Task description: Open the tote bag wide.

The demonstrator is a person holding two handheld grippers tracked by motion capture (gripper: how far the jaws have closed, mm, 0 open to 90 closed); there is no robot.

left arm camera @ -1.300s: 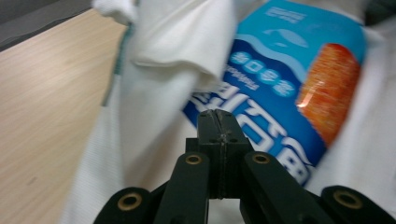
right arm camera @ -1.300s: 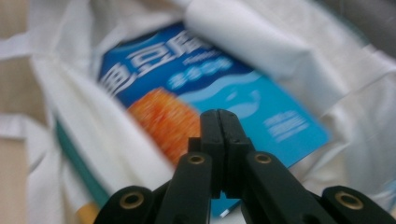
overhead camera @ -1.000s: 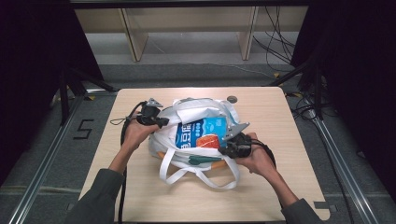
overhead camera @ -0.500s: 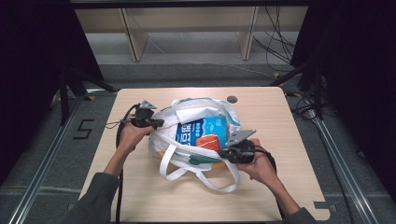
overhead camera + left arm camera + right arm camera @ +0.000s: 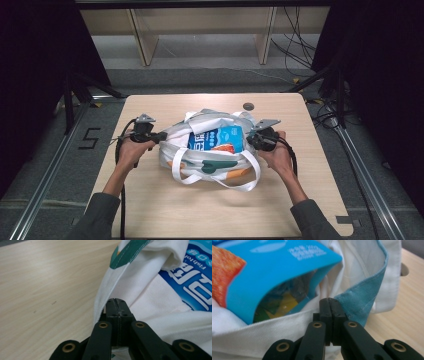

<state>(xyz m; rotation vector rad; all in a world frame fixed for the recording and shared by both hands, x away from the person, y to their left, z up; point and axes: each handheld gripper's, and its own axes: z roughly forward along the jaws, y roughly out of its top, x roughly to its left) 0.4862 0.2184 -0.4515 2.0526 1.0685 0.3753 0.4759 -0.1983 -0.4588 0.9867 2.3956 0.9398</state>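
The tote bag (image 5: 210,150) looked soft and floppy, a cloth thing that would sag and fold wherever it was not held up, and I judged it light in itself, with most of its weight coming from what sat inside. Cloth like that would not slip much between hard pads, but it would bunch, so the stitched rim at either end of the mouth seemed the sound place to take it; the long strap loops (image 5: 215,177) would serve for lifting. The left hand-held gripper (image 5: 159,136) was pinched tight on the bag's white hem at its left end, and the right hand-held gripper (image 5: 250,140) was clamped in the same way on the rim at the right end, where white cloth met a blue-green panel (image 5: 359,305).

The bag lay on its side near the middle of the pale wooden worktop (image 5: 150,210), mouth pulled wide between the two grips. It was white canvas with dark green and orange patches on the near face and white straps trailing toward the person. A bright blue packet (image 5: 217,139) with white lettering and an orange picture lay in the opening, crinkly and probably easy to crush
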